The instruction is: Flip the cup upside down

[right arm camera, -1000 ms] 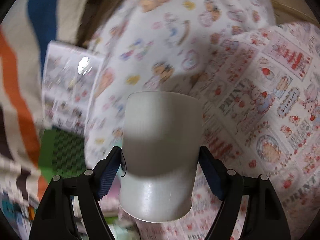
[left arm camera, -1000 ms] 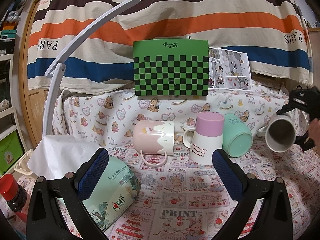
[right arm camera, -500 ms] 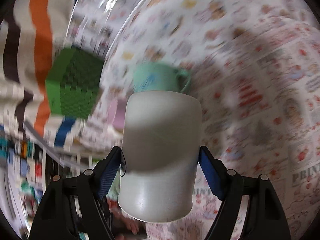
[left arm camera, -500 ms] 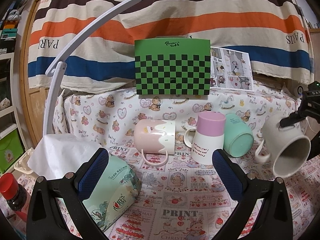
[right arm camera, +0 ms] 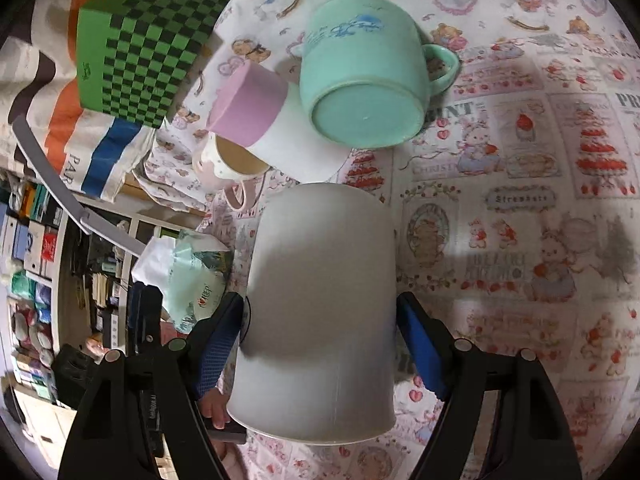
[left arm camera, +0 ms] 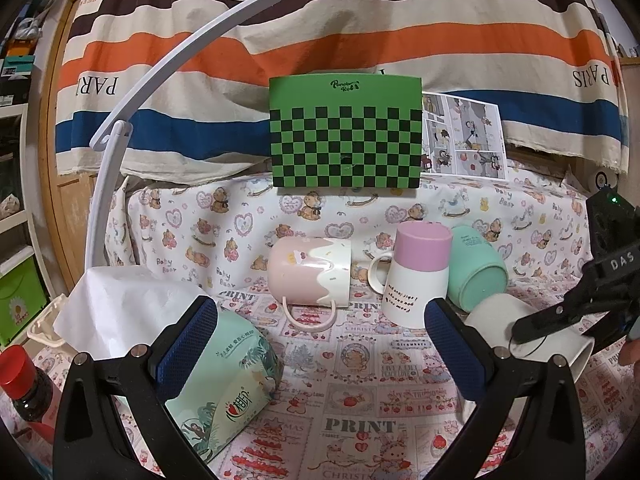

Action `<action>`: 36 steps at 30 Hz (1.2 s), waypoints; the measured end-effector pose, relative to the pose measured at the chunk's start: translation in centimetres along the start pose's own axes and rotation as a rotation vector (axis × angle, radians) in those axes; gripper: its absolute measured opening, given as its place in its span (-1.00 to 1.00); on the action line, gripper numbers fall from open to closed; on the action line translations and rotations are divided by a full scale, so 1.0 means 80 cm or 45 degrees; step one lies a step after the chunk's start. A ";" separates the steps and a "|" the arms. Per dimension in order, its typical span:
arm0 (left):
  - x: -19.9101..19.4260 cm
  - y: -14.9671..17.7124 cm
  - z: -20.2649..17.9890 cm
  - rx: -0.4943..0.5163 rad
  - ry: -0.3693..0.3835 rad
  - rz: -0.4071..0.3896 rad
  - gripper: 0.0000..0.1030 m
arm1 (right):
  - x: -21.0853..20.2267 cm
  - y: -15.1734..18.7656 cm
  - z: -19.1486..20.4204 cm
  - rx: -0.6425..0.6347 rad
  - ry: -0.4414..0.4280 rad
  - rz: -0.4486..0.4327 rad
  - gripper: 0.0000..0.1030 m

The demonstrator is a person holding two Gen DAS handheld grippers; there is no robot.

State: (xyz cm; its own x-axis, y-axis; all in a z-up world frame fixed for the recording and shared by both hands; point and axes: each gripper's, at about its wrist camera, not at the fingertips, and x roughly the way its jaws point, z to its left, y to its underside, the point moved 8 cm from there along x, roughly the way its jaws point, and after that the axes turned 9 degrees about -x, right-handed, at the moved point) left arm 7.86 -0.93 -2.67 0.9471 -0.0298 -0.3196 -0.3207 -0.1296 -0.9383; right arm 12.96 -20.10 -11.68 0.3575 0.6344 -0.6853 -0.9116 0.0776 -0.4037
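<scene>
My right gripper (right arm camera: 322, 336) is shut on a plain white cup (right arm camera: 320, 312). The cup is tilted with its base toward the other cups and its rim toward the camera. In the left wrist view the white cup (left arm camera: 532, 332) hangs low at the right, rim down and to the right, with the right gripper (left arm camera: 592, 304) clamped on it. My left gripper (left arm camera: 318, 344) is open and empty, held above the patterned cloth (left arm camera: 360, 420).
A pink-and-white mug (left arm camera: 308, 276) lies on its side. A pink-topped white cup (left arm camera: 416, 276) and a mint mug (left arm camera: 476, 272) stand upside down beside it. A tissue pack (left arm camera: 216, 384), a red-capped bottle (left arm camera: 24, 384), a green checkered board (left arm camera: 344, 136) and a white lamp arm (left arm camera: 160, 64) surround them.
The right gripper has turned the white cup from mouth facing sideways to mouth down and lowered it toward the cloth near the mint mug. The left gripper has not moved.
</scene>
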 end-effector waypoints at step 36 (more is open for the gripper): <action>-0.002 -0.001 0.002 -0.008 -0.001 -0.004 0.99 | -0.190 0.014 -0.020 -0.777 0.861 -1.019 1.00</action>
State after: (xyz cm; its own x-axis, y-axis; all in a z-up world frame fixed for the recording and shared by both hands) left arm 7.69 -0.74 -2.57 0.9482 -0.0283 -0.3165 -0.3173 -0.1358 -0.9386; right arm 6.84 -30.89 -2.65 0.9761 0.0292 -0.2155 -0.2036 -0.2267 -0.9524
